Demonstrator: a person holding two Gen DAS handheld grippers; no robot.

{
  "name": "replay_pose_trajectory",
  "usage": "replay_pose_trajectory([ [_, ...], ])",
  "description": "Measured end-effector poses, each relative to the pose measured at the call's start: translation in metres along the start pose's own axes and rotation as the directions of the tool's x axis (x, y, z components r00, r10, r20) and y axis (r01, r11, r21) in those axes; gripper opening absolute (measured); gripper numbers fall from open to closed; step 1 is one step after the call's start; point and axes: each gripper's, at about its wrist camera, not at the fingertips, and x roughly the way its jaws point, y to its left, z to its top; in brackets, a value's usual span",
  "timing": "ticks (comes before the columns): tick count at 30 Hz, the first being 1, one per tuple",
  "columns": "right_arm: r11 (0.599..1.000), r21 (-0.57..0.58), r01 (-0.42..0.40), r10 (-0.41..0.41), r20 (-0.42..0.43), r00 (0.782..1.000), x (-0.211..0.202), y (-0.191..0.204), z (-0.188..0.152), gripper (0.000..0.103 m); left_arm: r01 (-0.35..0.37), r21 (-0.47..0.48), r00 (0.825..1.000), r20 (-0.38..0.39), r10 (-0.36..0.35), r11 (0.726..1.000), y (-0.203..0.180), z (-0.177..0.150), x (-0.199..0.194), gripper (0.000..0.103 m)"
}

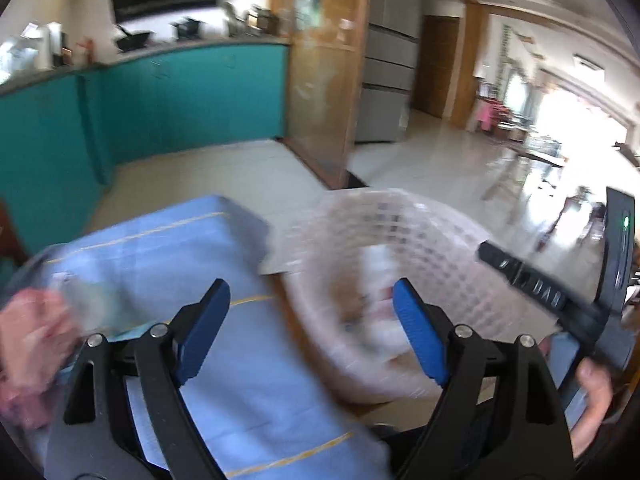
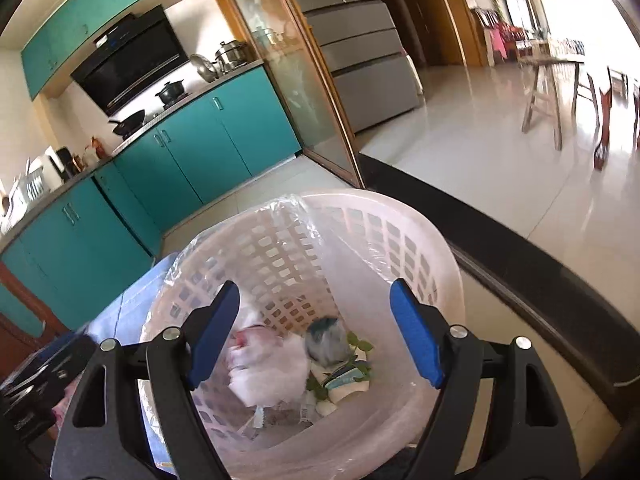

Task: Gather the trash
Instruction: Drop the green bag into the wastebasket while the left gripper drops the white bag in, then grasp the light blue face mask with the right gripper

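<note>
Tiles [image 2: 480, 184] of pale, glossy stone run from the kitchen out into the bright dining area, where you can see a wooden table [image 2: 556, 64] with chairs against the glare of the windows. Teal cabinets [image 2: 192, 148] line the kitchen wall under a grey counter carrying pots and a wok, with a black range hood [image 2: 132, 64] above and a steel fridge [image 2: 360, 52] behind the glass sliding door [image 2: 304, 92]. A dark threshold strip [image 2: 500, 248] separates the two floors.

Your bench is covered in a light blue cloth [image 1: 224, 320] with thin yellow lines; in the left view it lies just left of the pink lattice bin [image 2: 420, 248], which carries a clear plastic liner [image 2: 296, 208]. Trash sits at the bottom of that bin: a crumpled white wad [image 2: 264, 372], a grey-blue ball [image 2: 326, 340], green leaves and paper scraps.

Your right gripper [image 2: 316, 332] hangs over the bin's mouth with its jaws apart and nothing between them. Your left gripper [image 1: 312, 328] is above the cloth edge and bin rim, jaws likewise apart and empty. That view is blurred.
</note>
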Motion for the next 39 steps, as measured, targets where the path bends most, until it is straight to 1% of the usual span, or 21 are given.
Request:
replay_pose_trajectory([
  [2, 1.000, -0.016, -0.004, 0.004, 0.002, 1.000, 0.002, 0.008, -0.002, 0.076, -0.062, 0.000, 0.998, 0.010, 0.062, 0.998, 0.011, -0.012, -0.018, 0.084],
  [4, 0.999, -0.038, -0.007, 0.008, 0.013, 1.000, 0.000, 0.018, -0.004, 0.076, -0.123, 0.005, 0.992, 0.018, 0.123, 0.992, 0.028, -0.027, -0.036, 0.084],
  [8, 0.995, -0.096, -0.012, 0.016, 0.039, 0.999, -0.006, 0.039, -0.010, 0.076, -0.201, 0.010, 0.979, 0.014, 0.201, 0.980, 0.054, -0.054, -0.073, 0.087],
  [11, 0.991, -0.131, -0.021, 0.027, 0.047, 0.999, -0.011, 0.053, -0.014, 0.076, -0.213, -0.026, 0.977, -0.010, 0.213, 0.977, 0.072, -0.074, -0.093, 0.087],
  [13, 0.989, -0.146, -0.027, 0.034, 0.050, 0.998, -0.014, 0.063, -0.014, 0.076, -0.207, -0.067, 0.978, -0.027, 0.205, 0.976, 0.089, -0.088, -0.105, 0.087],
  [15, 0.985, -0.172, -0.015, 0.025, 0.056, 0.998, -0.017, 0.075, -0.017, 0.076, -0.200, -0.093, 0.980, -0.030, 0.198, 0.975, 0.096, -0.097, -0.117, 0.087],
  [20, 0.955, -0.286, 0.082, -0.060, 0.084, 0.995, -0.027, 0.109, -0.025, 0.076, -0.173, -0.123, 0.985, -0.038, 0.170, 0.977, 0.117, -0.113, -0.132, 0.087],
  [21, 0.944, -0.317, 0.088, -0.070, 0.065, 0.995, -0.031, 0.118, -0.027, 0.076, -0.164, -0.127, 0.986, -0.031, 0.161, 0.978, 0.121, -0.116, -0.135, 0.087],
  [24, 0.922, -0.382, 0.057, -0.064, -0.005, 0.998, -0.041, 0.141, -0.029, 0.076, -0.145, -0.128, 0.989, -0.022, 0.143, 0.981, 0.133, -0.125, -0.141, 0.087],
  [26, 0.895, -0.446, 0.004, -0.031, -0.053, 0.998, -0.052, 0.171, -0.017, 0.076, -0.130, -0.139, 0.991, -0.030, 0.127, 0.982, 0.140, -0.129, -0.141, 0.087],
  [27, 0.887, -0.461, -0.012, -0.019, -0.061, 0.998, -0.055, 0.181, -0.012, 0.076, -0.128, -0.150, 0.992, -0.036, 0.124, 0.980, 0.144, -0.131, -0.141, 0.083],
  [28, 0.872, -0.488, -0.036, -0.006, -0.084, 0.996, -0.057, 0.203, 0.001, 0.076, -0.136, -0.158, 0.991, -0.038, 0.132, 0.978, 0.146, -0.131, -0.142, 0.067],
  [29, 0.863, -0.502, -0.057, 0.006, -0.103, 0.995, -0.056, 0.216, 0.006, 0.076, -0.154, -0.167, 0.988, -0.042, 0.149, 0.974, 0.150, -0.131, -0.144, 0.061],
  [30, 0.847, -0.521, -0.104, 0.047, -0.121, 0.992, -0.055, 0.236, 0.015, 0.076, -0.161, -0.170, 0.987, -0.043, 0.156, 0.972, 0.153, -0.130, -0.143, 0.059],
  [31, 0.837, -0.533, -0.125, 0.076, -0.113, 0.991, -0.055, 0.246, 0.015, 0.076, -0.169, -0.181, 0.986, -0.040, 0.164, 0.969, 0.157, -0.129, -0.143, 0.059],
  [32, 0.819, -0.553, -0.149, 0.115, -0.097, 0.989, -0.053, 0.259, 0.011, 0.076, -0.177, -0.192, 0.984, -0.040, 0.172, 0.965, 0.159, -0.129, -0.144, 0.059],
  [33, 0.798, -0.576, -0.175, 0.141, -0.104, 0.984, -0.047, 0.269, 0.006, 0.076, -0.182, -0.201, 0.983, -0.047, 0.176, 0.962, 0.161, -0.129, -0.143, 0.059],
  [35, 0.744, -0.624, -0.240, 0.176, -0.164, 0.971, -0.031, 0.284, -0.013, 0.076, -0.191, -0.201, 0.981, -0.065, 0.181, 0.961, 0.162, -0.131, -0.142, 0.059],
  [36, 0.704, -0.651, -0.284, 0.202, -0.199, 0.959, -0.018, 0.291, -0.029, 0.076, -0.210, -0.190, 0.977, -0.065, 0.201, 0.959, 0.161, -0.131, -0.142, 0.059],
  [38, 0.650, -0.683, -0.333, 0.228, -0.243, 0.943, 0.005, 0.300, -0.051, 0.075, -0.262, -0.177, 0.965, -0.061, 0.255, 0.949, 0.162, -0.131, -0.140, 0.059],
  [39, 0.644, -0.677, -0.357, 0.220, -0.283, 0.934, 0.024, 0.303, -0.065, 0.065, -0.285, -0.188, 0.959, -0.068, 0.277, 0.940, 0.164, -0.131, -0.139, 0.058],
])
